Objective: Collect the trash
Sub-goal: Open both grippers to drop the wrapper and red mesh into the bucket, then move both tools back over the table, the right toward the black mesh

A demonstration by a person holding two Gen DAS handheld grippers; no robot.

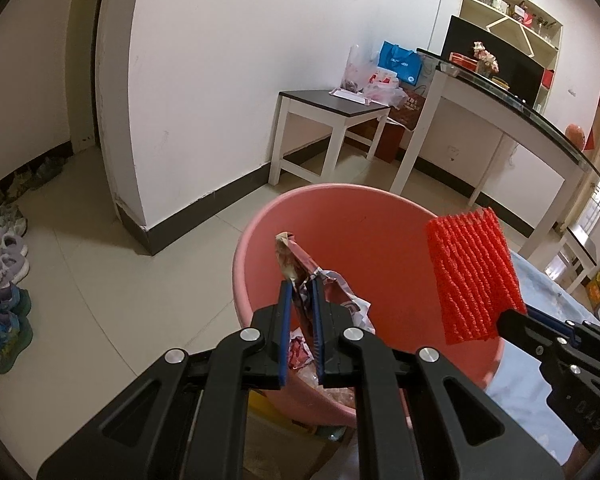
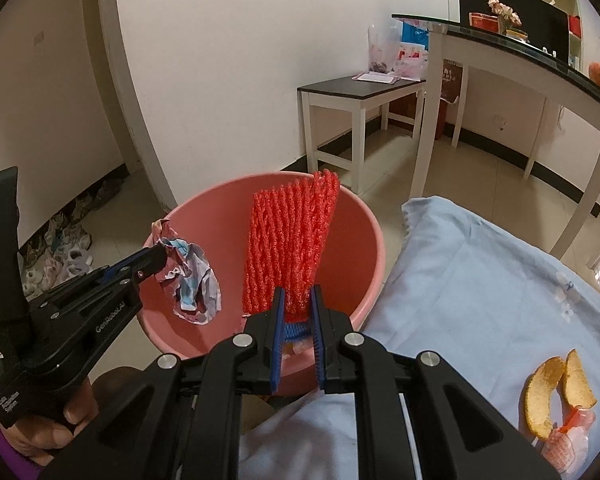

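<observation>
So both grippers are over the pink bucket (image 1: 380, 240) on the tiled floor. Left gripper (image 1: 302, 292) has its fingers clamped on a crumpled wrapper (image 1: 300, 276), held above the bucket's open mouth. Right gripper (image 2: 298, 300) has its fingers pinched on a red foam net (image 2: 290, 248) standing up over the bucket rim. Orange peel (image 2: 556, 392) sits well apart on the light blue cloth (image 2: 480, 280) next to the bucket.

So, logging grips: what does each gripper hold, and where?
Left gripper: crumpled wrapper, pinched mid-body. Right gripper: red foam net, by its bottom end.
</observation>
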